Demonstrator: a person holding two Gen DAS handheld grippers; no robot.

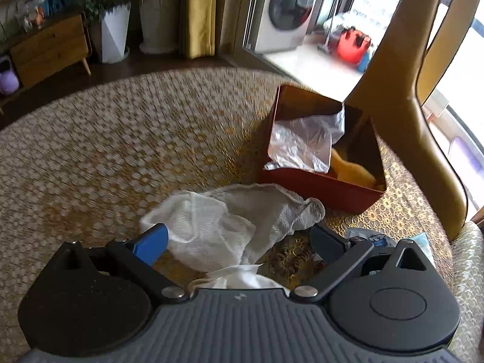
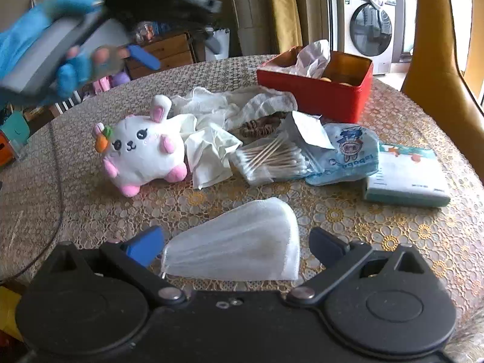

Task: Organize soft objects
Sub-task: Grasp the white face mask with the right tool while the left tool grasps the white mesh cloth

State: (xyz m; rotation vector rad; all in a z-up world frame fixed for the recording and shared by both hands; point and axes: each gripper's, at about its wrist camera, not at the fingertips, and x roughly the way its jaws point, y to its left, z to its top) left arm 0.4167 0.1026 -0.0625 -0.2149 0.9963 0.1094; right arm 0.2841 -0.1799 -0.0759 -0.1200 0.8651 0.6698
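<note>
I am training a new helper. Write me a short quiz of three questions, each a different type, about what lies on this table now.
1. True or false: the plush bunny lies inside the red box.
2. What lies between the fingers of the right claw? A) the folded mesh pouch B) the cotton swabs C) the tissue pack
3. Fill in: in the left wrist view, the open left claw points at a white ____.

Key:
1. False; it lies on the table, left of the box.
2. A; both fingers stand apart from it.
3. Cloth.
</note>
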